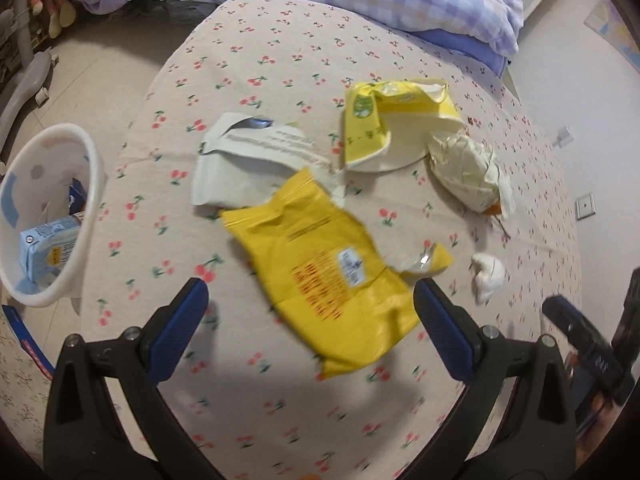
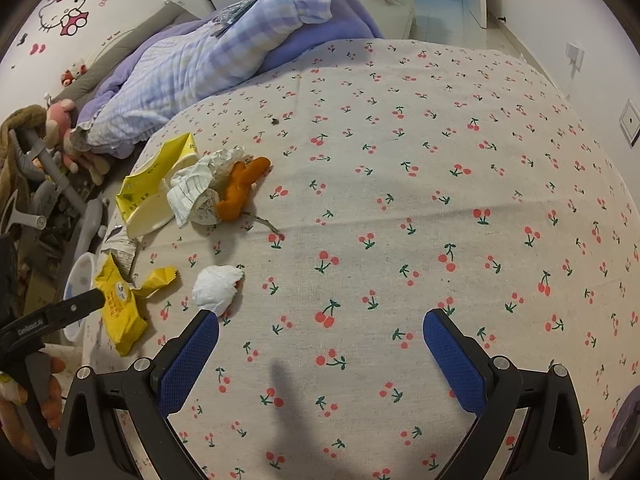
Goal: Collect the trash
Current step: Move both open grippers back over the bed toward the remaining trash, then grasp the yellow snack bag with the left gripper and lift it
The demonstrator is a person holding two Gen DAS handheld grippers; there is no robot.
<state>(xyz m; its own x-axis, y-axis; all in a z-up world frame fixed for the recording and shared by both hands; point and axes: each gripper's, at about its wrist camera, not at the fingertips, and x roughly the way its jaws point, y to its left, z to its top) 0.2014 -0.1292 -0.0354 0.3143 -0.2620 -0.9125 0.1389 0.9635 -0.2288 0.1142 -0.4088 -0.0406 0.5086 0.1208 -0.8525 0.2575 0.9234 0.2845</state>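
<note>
Trash lies on the cherry-print bed sheet (image 1: 280,60). A yellow snack bag (image 1: 332,276) lies between the open fingers of my left gripper (image 1: 310,304), slightly ahead. Beyond it are a white pouch (image 1: 244,164), a yellow-white torn carton (image 1: 384,124), a crumpled paper wrapper (image 1: 464,168) and a small white tissue ball (image 1: 488,276). My right gripper (image 2: 320,332) is open and empty over the sheet; the tissue ball (image 2: 218,286) sits just off its left finger. The wrapper with orange peel (image 2: 236,188), the carton (image 2: 152,192) and the yellow bag (image 2: 120,304) lie further left.
A white bin (image 1: 48,216) holding a blue carton (image 1: 48,248) stands at the bed's left edge. A purple checked quilt (image 2: 192,72) lies at the head of the bed. Plush toys and a grey frame (image 2: 48,160) crowd the floor beside it.
</note>
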